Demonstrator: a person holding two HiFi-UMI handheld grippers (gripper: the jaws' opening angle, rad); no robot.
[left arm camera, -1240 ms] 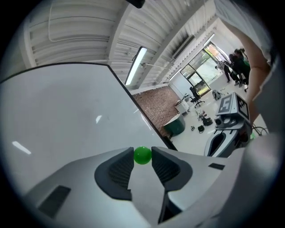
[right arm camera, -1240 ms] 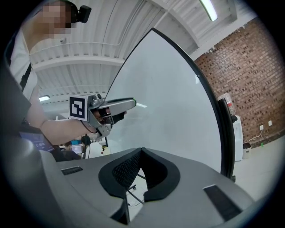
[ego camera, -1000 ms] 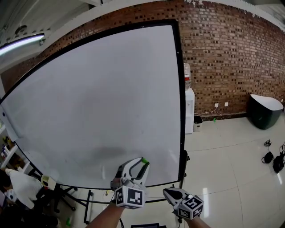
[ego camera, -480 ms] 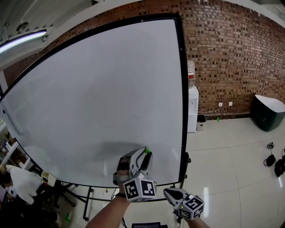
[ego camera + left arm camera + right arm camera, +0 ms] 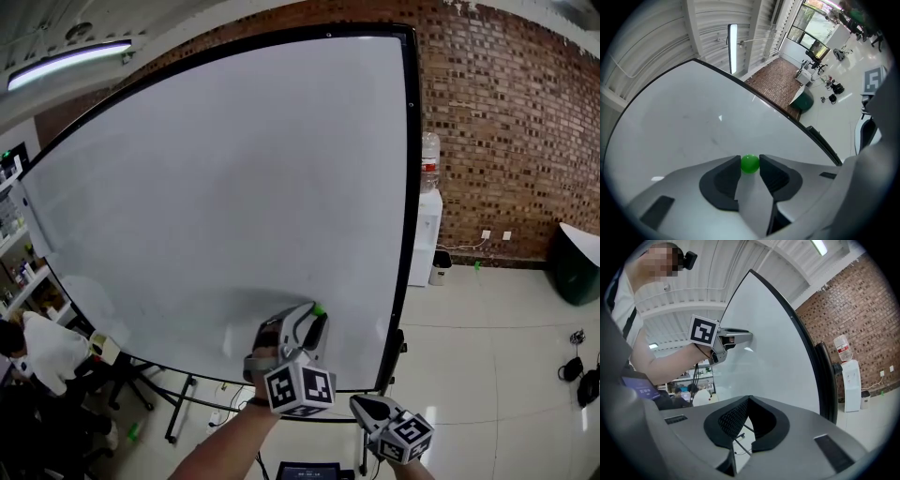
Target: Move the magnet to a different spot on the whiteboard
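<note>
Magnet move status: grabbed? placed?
Done: the left gripper is shut on the green magnet. In hand: it holds the magnet by the lower part of the whiteboard; whether the magnet touches the board can't be told. Left: set it at a new spot and release. The right gripper is shut, empty and low, taking no part.

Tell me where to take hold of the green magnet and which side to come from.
Pinch the green magnet across its round sides, coming head-on toward the whiteboard face: it is a small ball-like knob, so only opposite sides offer purchase. The left hand-held gripper holds it exactly so, one jaw on each side.
</note>
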